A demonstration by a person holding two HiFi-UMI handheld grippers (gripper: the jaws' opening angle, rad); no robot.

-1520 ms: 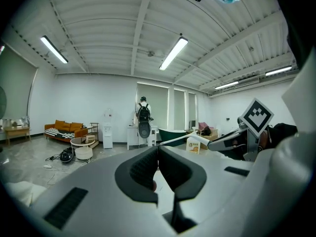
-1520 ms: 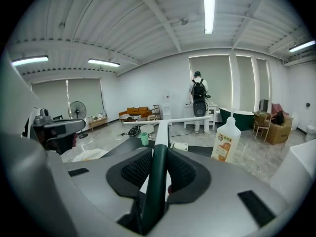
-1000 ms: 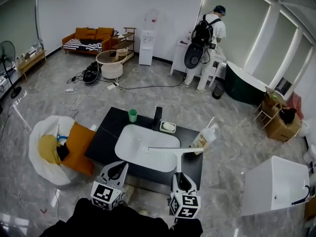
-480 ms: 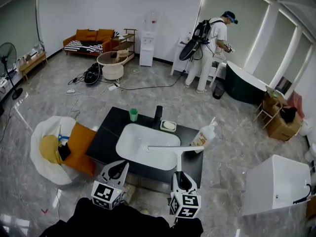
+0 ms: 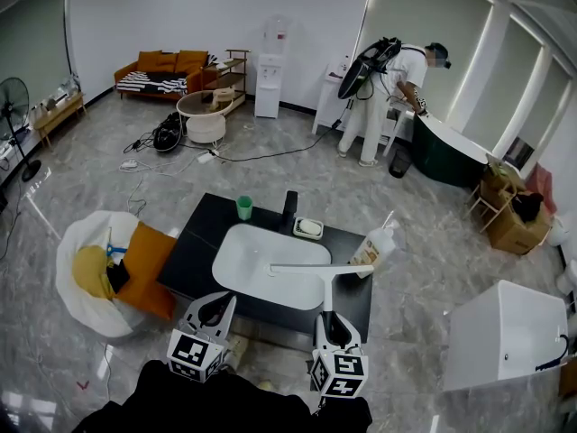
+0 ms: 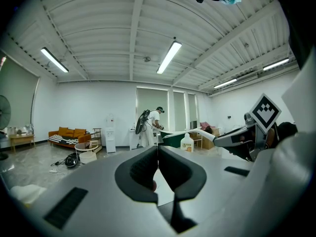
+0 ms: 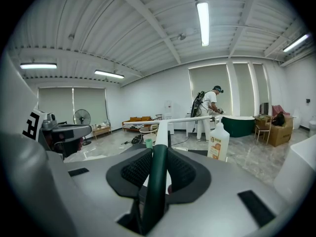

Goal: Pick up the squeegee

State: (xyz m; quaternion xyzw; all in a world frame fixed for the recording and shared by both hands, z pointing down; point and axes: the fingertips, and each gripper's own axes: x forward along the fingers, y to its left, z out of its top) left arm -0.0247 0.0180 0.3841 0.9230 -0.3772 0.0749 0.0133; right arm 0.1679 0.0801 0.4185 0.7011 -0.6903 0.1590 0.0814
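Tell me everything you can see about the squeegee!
The squeegee is T-shaped: a long, thin white bar across the top, a pale neck, and a dark green handle, plastic by its look. The right gripper has its jaws shut on the green handle, so the squeegee points forward with the bar level. In the head view the bar crosses the white sink's near side. Nothing else seems to touch it.

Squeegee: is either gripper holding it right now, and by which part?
Yes. The right gripper is shut on the squeegee, gripping its dark green handle, with the white blade out ahead. The left gripper is shut and empty.
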